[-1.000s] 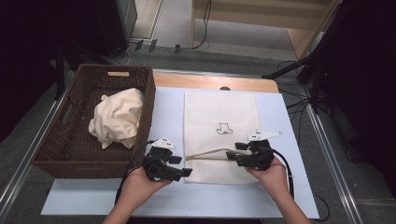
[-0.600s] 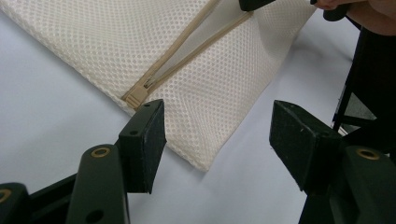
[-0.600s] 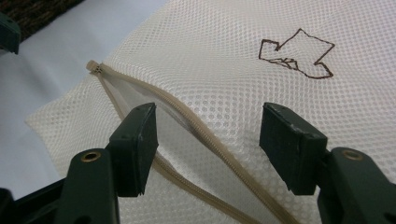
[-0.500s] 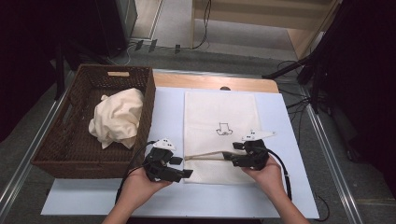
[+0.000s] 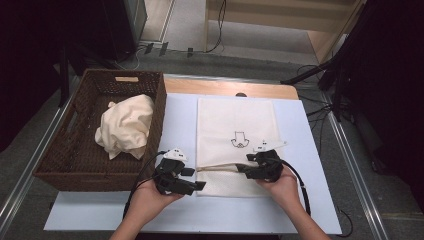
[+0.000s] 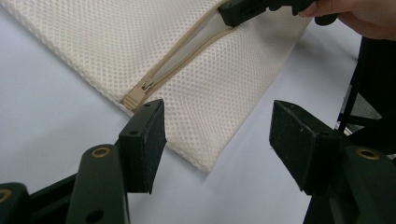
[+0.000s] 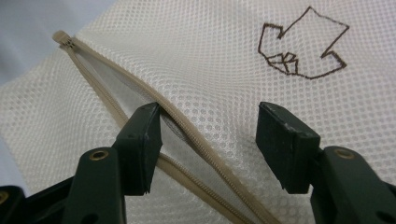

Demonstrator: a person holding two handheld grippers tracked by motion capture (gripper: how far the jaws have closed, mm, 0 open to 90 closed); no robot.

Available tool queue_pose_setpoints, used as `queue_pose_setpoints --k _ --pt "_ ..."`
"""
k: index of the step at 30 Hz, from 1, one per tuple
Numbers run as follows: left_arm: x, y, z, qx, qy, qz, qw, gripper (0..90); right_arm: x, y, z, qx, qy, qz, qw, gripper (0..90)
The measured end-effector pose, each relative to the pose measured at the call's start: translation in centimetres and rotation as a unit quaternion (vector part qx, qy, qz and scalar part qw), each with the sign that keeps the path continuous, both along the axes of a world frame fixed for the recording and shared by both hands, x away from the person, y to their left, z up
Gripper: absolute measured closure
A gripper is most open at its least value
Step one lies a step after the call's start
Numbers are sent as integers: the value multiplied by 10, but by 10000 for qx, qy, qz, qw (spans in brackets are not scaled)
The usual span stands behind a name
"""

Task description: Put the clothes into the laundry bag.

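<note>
Right gripper (image 7: 208,140) first: its jaws stand apart over the mesh laundry bag (image 5: 235,120), one jaw dipping into the gap of the open zipper (image 7: 187,130), the other resting above the mesh on the side of the brown drawn emblem (image 7: 301,44). Nothing is pinched between them; the upper lip of the opening runs across the gap between the jaws. In the high view this gripper (image 5: 245,169) sits over the bag's near end, right of the middle, held by the person's right hand (image 5: 280,182).

Over to the left gripper (image 6: 217,135): jaws apart as well, hovering over the bag's near left corner, with the tan zipper slider (image 6: 137,95) just beyond the tip of one jaw. No contact with the fabric that I can make out. From above, that gripper (image 5: 197,184) lies at the bag's left edge, in the left hand (image 5: 150,200).

The bag itself lies flat down the middle of the pale blue surface (image 5: 325,200), its zipper end toward the near edge. Along the left edge of the surface stands a dark wicker basket (image 5: 65,160), with a crumpled cream cloth (image 5: 125,125) bundled inside it.
</note>
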State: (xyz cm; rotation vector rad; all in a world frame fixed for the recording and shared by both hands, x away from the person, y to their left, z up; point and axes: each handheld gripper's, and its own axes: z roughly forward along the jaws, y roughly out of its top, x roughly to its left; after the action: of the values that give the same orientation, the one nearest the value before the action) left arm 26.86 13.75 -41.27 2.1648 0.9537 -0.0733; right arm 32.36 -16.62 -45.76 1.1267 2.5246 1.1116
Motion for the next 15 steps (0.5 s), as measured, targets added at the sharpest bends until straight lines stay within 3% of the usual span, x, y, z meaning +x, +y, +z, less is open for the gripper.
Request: queue_pose_setpoints --k 10,12,15 --pt "0 -1 -2 21 21 -8 10000 363 2 8 -12 -338 78 13 9994 464" --pt "1 -1 -2 28 24 -25 10000 363 1 9 -13 -414 -13 11 9991 478" --pt "1 -1 -2 15 27 -1 10000 363 1 11 -14 -337 -45 -17 9994 489"
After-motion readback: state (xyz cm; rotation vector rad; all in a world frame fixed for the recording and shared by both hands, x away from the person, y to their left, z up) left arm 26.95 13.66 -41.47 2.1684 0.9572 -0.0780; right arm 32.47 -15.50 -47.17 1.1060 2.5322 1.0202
